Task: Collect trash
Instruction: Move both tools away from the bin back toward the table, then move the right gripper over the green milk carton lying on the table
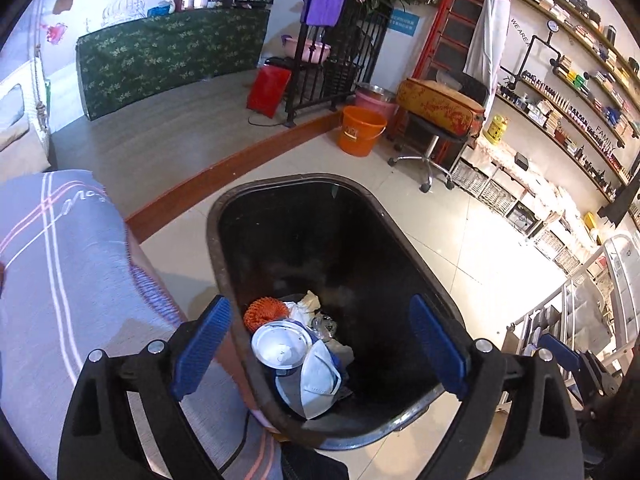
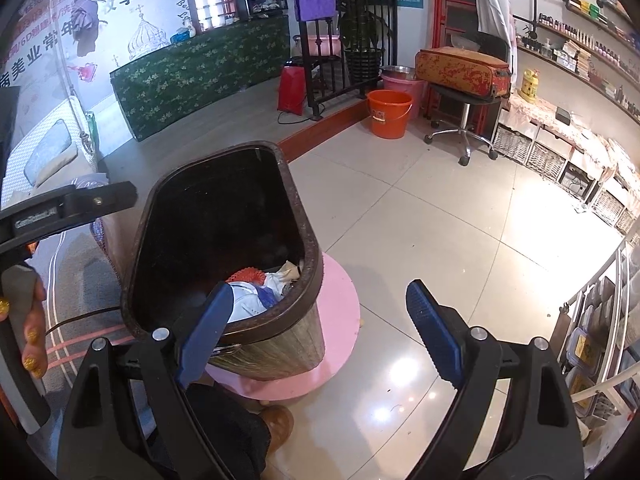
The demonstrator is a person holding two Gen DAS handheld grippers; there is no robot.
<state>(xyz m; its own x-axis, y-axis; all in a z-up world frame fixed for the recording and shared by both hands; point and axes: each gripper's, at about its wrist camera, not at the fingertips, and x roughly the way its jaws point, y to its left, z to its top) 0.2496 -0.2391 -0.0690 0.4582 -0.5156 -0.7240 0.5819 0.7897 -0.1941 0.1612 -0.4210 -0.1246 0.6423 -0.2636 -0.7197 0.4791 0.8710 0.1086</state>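
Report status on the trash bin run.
Left tongs open above the bin, nothing held. Right tongs open, empty, beside it. Mask and cup inside. Nothing in the way.

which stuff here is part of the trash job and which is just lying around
Part of the job:
- trash bin
- face mask in the bin
- round foil lid in the bin
- orange mesh in the bin
- left gripper, open over the bin
- right gripper, open, empty

Just lying about:
- orange bucket
- pink stool under the bin
- wheeled stool
- red bag
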